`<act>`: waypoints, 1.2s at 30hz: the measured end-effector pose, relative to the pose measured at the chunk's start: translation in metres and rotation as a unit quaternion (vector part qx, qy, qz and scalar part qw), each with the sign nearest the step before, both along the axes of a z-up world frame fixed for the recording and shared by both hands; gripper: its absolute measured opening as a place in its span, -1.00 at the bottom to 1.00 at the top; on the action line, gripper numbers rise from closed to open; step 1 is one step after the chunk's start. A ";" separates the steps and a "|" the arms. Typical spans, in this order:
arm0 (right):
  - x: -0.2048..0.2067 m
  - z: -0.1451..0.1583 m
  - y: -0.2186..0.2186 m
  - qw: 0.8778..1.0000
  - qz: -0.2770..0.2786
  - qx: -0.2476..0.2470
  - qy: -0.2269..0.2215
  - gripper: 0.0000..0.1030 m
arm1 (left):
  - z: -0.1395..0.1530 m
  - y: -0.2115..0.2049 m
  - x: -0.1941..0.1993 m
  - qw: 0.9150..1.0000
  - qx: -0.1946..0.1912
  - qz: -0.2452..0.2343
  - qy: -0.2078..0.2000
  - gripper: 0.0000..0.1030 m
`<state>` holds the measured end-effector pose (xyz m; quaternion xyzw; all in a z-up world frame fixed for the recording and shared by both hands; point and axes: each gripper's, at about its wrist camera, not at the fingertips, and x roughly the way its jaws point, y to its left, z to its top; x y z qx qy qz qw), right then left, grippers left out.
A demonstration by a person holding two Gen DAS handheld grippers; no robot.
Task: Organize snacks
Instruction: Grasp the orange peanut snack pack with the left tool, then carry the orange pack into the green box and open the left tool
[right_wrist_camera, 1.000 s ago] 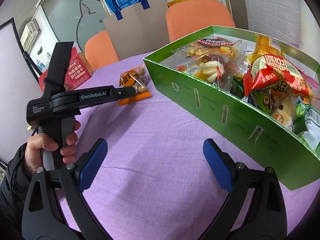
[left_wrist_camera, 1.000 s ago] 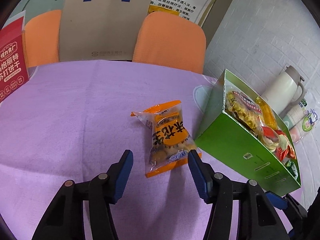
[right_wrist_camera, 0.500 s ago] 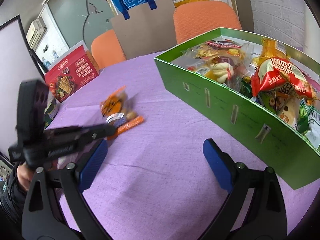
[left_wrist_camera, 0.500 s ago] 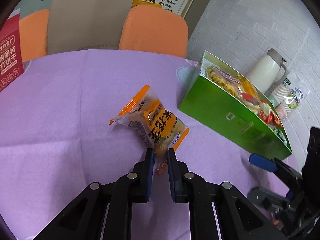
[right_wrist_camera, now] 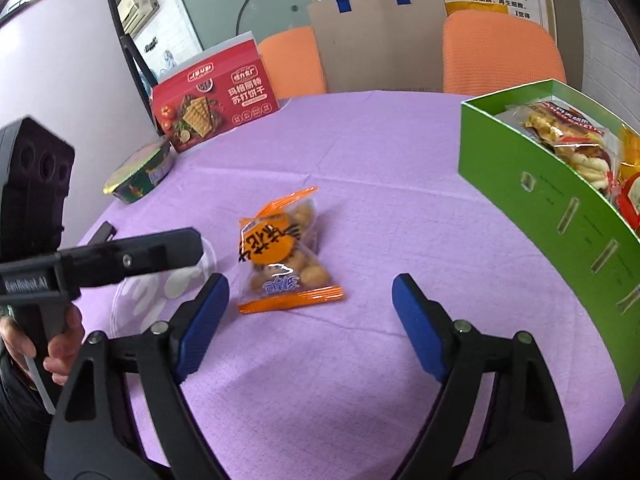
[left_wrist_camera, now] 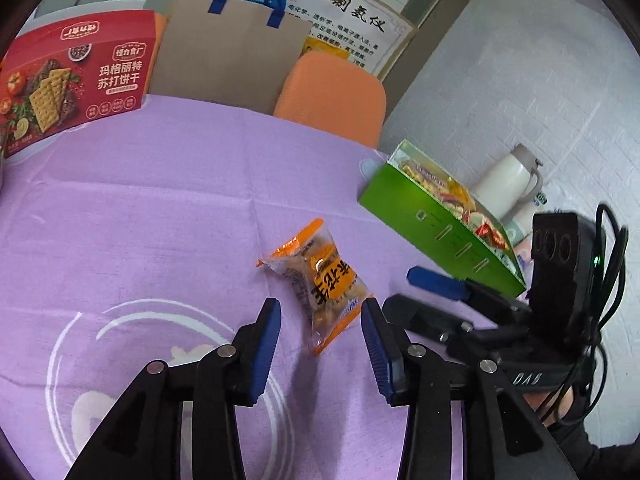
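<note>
An orange and clear snack packet (left_wrist_camera: 322,280) lies flat on the purple tablecloth; it also shows in the right wrist view (right_wrist_camera: 282,254). My left gripper (left_wrist_camera: 320,334) is open, its blue pads either side of the packet's near end, not touching it. My right gripper (right_wrist_camera: 310,314) is open and empty, just behind the packet. A green box (right_wrist_camera: 560,196) full of snack packets stands to the right; it also shows in the left wrist view (left_wrist_camera: 436,228).
A red cracker box (right_wrist_camera: 214,96) and a round tin (right_wrist_camera: 138,176) stand at the far left. A brown paper bag (right_wrist_camera: 378,38) and orange chairs (right_wrist_camera: 502,52) are behind the table. A white thermos (left_wrist_camera: 506,182) stands beyond the green box.
My left gripper, shut on the packet half a second ago, has opened and let it go on the cloth, further from the green box. The right gripper has turned toward the packet.
</note>
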<state>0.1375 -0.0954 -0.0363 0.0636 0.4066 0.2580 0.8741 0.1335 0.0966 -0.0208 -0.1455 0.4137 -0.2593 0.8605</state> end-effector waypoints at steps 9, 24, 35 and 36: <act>0.016 -0.011 0.026 0.999 0.025 -0.015 0.027 0.48 | -0.008 -0.020 0.034 0.997 -0.047 -0.039 0.045 -0.06; -0.015 0.009 0.009 1.000 -0.018 -0.023 -0.009 0.13 | -0.022 -0.035 0.034 0.996 -0.027 -0.037 0.074 -0.39; -0.034 0.057 -0.073 0.989 -0.124 0.024 -0.080 0.13 | 0.045 -0.099 0.029 0.995 -0.003 -0.099 -0.003 -0.39; -0.034 0.060 -0.082 0.987 -0.133 0.027 -0.084 0.13 | 0.052 -0.110 0.030 0.994 0.001 -0.108 -0.010 -0.39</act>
